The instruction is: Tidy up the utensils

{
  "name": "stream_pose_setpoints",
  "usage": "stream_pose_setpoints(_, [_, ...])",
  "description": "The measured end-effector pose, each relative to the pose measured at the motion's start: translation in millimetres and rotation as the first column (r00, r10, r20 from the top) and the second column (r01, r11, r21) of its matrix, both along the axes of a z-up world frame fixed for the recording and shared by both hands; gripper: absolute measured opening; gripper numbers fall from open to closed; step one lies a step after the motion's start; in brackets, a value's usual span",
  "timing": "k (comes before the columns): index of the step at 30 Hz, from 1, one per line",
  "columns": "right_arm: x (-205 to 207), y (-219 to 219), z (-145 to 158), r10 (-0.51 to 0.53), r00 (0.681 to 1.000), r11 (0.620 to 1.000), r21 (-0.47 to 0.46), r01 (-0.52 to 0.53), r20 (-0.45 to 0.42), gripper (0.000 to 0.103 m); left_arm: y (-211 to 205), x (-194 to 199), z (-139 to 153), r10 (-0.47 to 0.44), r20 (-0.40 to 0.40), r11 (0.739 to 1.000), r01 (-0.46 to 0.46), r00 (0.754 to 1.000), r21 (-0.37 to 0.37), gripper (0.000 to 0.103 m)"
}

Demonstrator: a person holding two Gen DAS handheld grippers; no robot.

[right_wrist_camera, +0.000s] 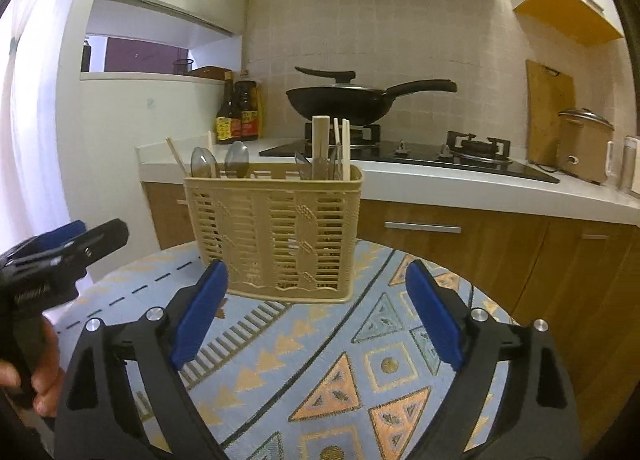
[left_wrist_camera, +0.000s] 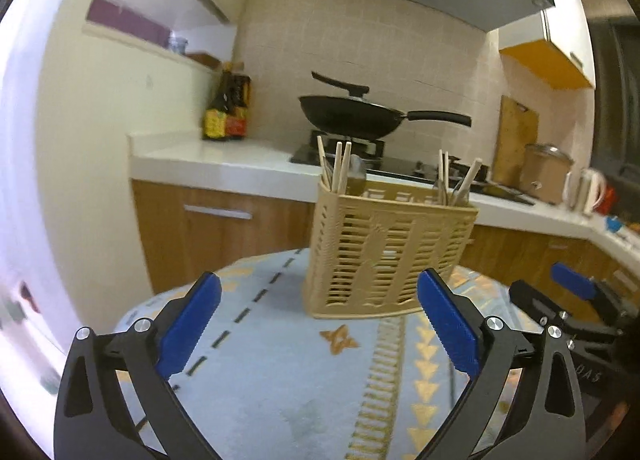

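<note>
On the cloth (right_wrist_camera: 320,360) before you stands the caddy (right_wrist_camera: 276,232), spoons (right_wrist_camera: 236,159) and chopsticks (right_wrist_camera: 346,147) seemingly sorted by compartment, so both your left gripper (left_wrist_camera: 318,320) and right gripper (right_wrist_camera: 318,308) hover wide open, empty.

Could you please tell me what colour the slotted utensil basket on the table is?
The utensil basket is beige, a light tan plastic; the right wrist view shows it best.

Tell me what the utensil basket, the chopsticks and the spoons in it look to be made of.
Basket: apparently moulded plastic, matte beige, judging by the uniform slotted walls with a woven pattern in relief. Chopsticks: pale, dull sticks, probably wood or bamboo; no grain is discernible. Spoons: likely polished metal, since the grey bowls look shiny, though smooth plastic can't be ruled out.
</note>
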State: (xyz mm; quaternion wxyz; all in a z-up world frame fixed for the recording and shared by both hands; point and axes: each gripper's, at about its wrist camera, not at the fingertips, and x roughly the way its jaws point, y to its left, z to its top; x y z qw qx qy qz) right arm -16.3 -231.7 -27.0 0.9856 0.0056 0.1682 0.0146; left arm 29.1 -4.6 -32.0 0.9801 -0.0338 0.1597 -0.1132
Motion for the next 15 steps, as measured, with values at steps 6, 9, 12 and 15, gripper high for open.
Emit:
stream_pose_setpoints(6, [0.6, -4.7, -6.3, -0.04, 0.999, 0.999, 0.013, 0.04, 0.003, 0.087, -5.2, -11.9, -4.8, 0.06, 0.066, 0.996, -0.064, 0.996, 0.059, 0.095])
stream_pose_setpoints(9, [1.9, -6.9, -7.2, -0.05, 0.999, 0.998, 0.026, 0.05, -0.003, 0.09, -11.3, -10.7, -7.7, 0.062, 0.055, 0.993, -0.068, 0.997, 0.101, 0.095])
stream_pose_setpoints(12, [4.0, -8.6, -8.8, -0.057, 0.998, 0.998, 0.034, 0.057, -0.018, 0.09, -15.2, -10.1, -9.4, 0.069, 0.059, 0.989, -0.076, 0.996, 0.129, 0.095])
stream_pose_setpoints(15, [7.7, -11.0, -10.9, -0.063, 0.997, 0.997, 0.043, 0.065, -0.041, 0.091, -18.5, -10.7, -11.3, 0.061, 0.056, 0.987, -0.068, 0.997, 0.149, 0.095])
